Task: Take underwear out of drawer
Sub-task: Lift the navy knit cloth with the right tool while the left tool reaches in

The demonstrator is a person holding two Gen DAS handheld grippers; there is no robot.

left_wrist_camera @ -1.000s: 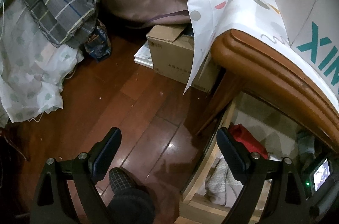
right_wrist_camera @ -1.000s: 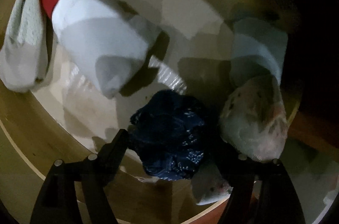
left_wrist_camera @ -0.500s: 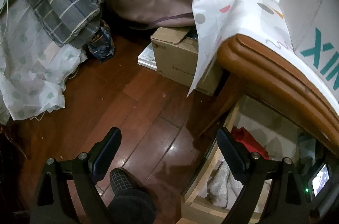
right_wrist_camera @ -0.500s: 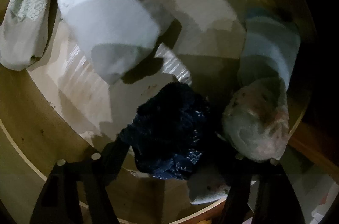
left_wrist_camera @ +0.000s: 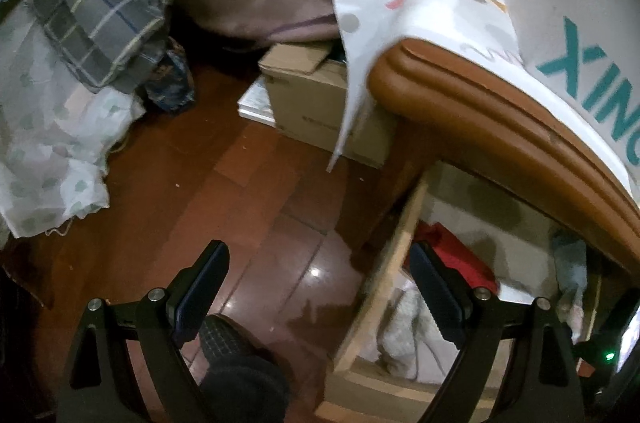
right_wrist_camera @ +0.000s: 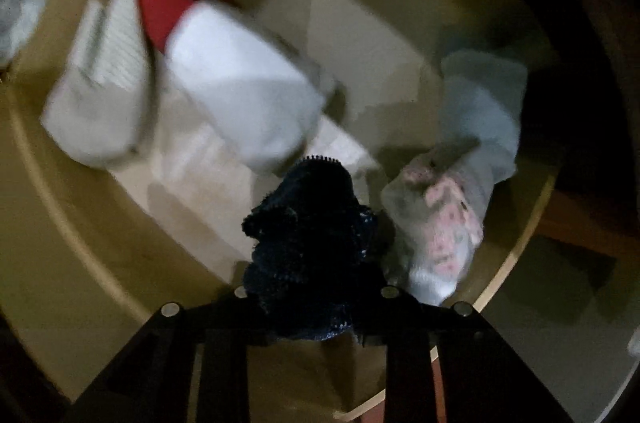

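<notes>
We are thinking the dark blue underwear [right_wrist_camera: 310, 247] could slip out, bc it's soft & bunched, w/ only a bit pinched. It could also snag the pink-spotted cloth [right_wrist_camera: 440, 227] just beside it and drag it along. Our right claw [right_wrist_camera: 312, 297] is closing on the underwear, which is bulging out past its tips, over the drawer [right_wrist_camera: 80, 243]. Our left claw [left_wrist_camera: 316, 287] is hanging wide open w/ nothing in it, over the wood floor [left_wrist_camera: 192, 207] beside the drawer.
</notes>
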